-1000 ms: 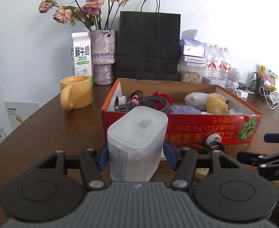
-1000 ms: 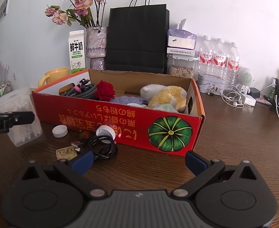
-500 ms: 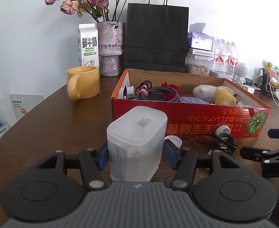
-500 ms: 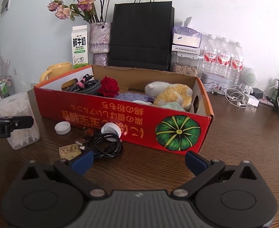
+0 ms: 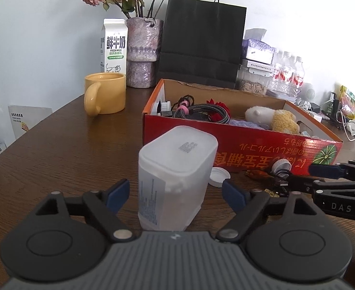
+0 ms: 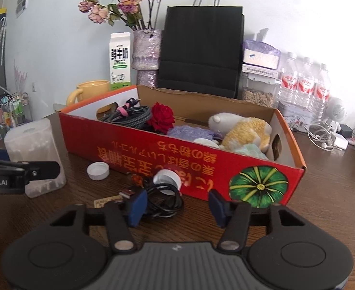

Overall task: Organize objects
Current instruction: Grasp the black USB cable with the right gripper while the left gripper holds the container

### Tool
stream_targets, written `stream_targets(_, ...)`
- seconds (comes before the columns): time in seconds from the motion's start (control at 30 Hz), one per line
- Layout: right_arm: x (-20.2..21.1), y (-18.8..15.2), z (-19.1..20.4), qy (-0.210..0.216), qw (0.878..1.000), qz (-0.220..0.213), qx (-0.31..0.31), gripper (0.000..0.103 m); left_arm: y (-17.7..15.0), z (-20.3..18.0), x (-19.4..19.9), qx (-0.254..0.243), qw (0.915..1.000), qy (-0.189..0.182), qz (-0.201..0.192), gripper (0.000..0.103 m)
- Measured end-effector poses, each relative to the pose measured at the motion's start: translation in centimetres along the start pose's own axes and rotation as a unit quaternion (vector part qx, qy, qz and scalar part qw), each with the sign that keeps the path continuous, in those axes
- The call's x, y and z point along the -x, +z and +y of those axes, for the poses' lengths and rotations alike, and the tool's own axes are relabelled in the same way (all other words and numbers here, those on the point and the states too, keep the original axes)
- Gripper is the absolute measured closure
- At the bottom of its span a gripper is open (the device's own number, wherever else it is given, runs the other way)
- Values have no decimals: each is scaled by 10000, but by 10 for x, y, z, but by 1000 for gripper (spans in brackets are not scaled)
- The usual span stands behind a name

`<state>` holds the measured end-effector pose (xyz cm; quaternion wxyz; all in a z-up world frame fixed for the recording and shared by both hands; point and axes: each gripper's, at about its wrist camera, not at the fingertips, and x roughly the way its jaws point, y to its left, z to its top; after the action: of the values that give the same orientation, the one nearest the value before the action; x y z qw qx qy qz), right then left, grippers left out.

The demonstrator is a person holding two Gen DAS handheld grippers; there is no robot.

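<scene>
While the left gripper (image 5: 175, 192) has just been opening, its pads now clear of the translucent container (image 5: 175, 176) between them, the container stands upright on the table (image 5: 63, 149), long axis vertical, just left of the red box (image 6: 177, 154). Right gripper (image 6: 175, 205), just closing, stands half-spread, nothing clamped, above the black cable (image 6: 165, 200) before the box.

Three water bottles (image 6: 305, 84), two caps (image 6: 98, 171)
</scene>
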<state>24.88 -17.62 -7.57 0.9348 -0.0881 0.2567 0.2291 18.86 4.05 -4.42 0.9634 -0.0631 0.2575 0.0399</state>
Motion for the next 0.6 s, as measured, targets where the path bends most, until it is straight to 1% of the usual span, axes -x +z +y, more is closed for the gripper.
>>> stream_targets(0.03, 0, 0, 3, 22, 10000, -10, 58, 63, 0, 0, 0, 19, 10000, -5, 14, 15)
stream_targets(0.07, -1, 0, 5, 21, 9999, -22, 121, 66, 0, 1, -1, 35, 10000, -20, 30, 15)
stream_targets(0.23, -4, 2, 12, 68, 9996, 41, 256, 76, 0, 1, -2, 73, 9999, -58, 65, 15)
stream_targets(0.43, -6, 2, 8, 215, 9996, 72, 145, 79, 0, 2, -3, 99, 9999, -68, 96, 15)
stream_targets(0.5, -5, 2, 6, 224, 9997, 53, 116, 86, 0, 2, -4, 106, 9999, -66, 103, 15)
stream_targets(0.53, -4, 1, 6, 236, 9997, 14, 102, 93, 0, 2, -4, 110, 9999, -71, 107, 15)
stream_targets(0.57, -2, 1, 5, 260, 9996, -31, 95, 96, 0, 2, -4, 117, 9998, -75, 111, 15)
stream_targets(0.6, -1, 1, 6, 283, 9995, -63, 99, 96, 0, 2, -4, 124, 9998, -73, 118, 15)
